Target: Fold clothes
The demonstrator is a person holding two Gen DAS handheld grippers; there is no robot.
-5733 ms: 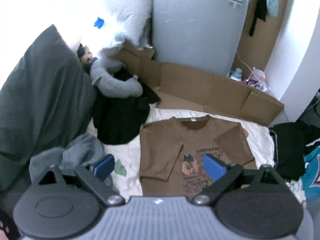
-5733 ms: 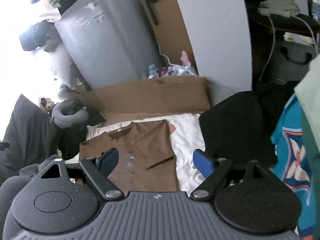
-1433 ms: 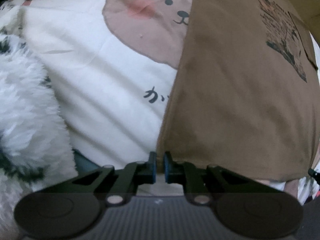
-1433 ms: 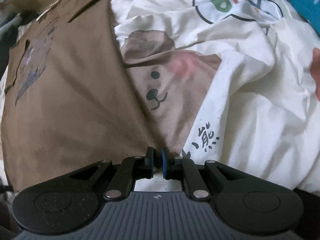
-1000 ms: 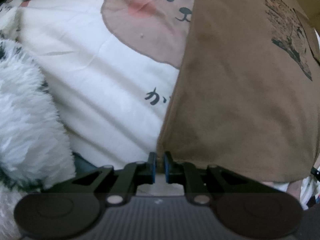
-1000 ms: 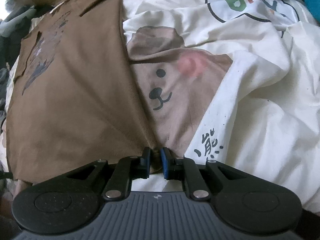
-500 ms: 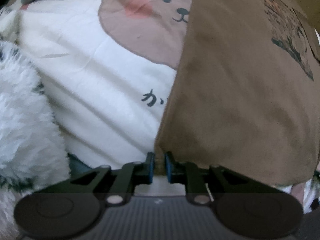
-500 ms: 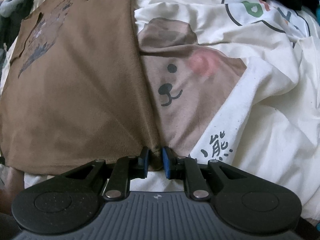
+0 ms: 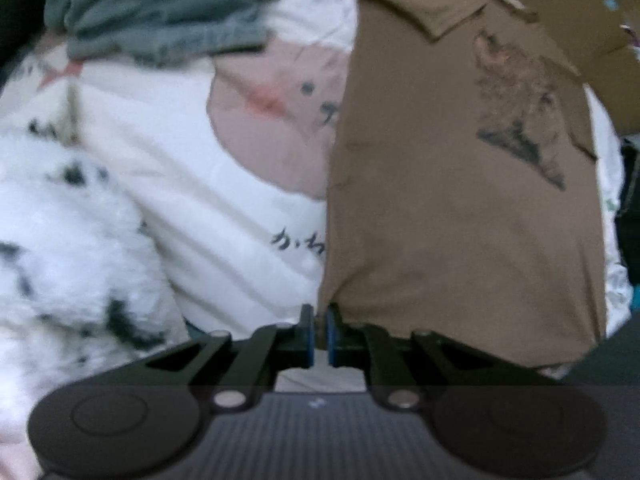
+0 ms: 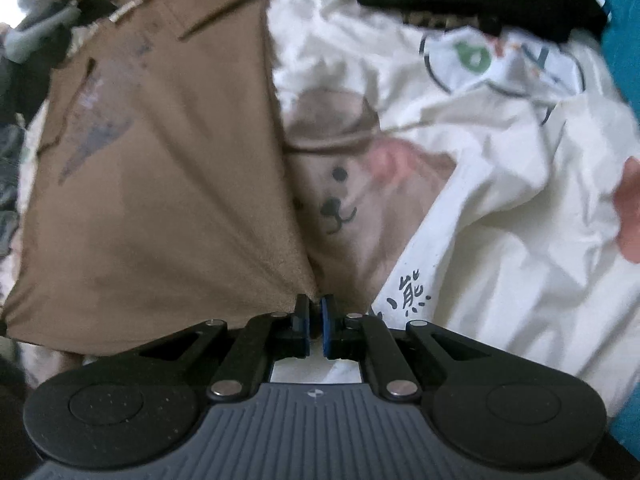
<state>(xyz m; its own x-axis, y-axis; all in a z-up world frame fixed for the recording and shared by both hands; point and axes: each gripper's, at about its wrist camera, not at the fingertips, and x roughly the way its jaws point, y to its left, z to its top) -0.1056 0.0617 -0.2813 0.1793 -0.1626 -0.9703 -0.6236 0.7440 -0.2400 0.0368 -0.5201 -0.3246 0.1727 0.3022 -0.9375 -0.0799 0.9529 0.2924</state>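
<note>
With both tongs, left (image 9: 319, 334) and right (image 10: 315, 326), pinching the brown T-shirt's (image 9: 460, 200) hem corners, the bottom-up fold needs both lifted evenly toward the collar.

Motion blur smears the brown T-shirt (image 9: 460, 220) print beyond reading.

The white bedsheet (image 10: 500, 216) carries the black printed character 熊 (image 10: 412, 294) just beside its bear-face print in the right wrist view. In the left wrist view the same sheet shows black Japanese kana (image 9: 298, 242), of which か is readable before the brown T-shirt (image 9: 460, 220) covers the rest. The graphic (image 9: 520, 104) on the shirt's chest is too blurred to read any words.
</note>
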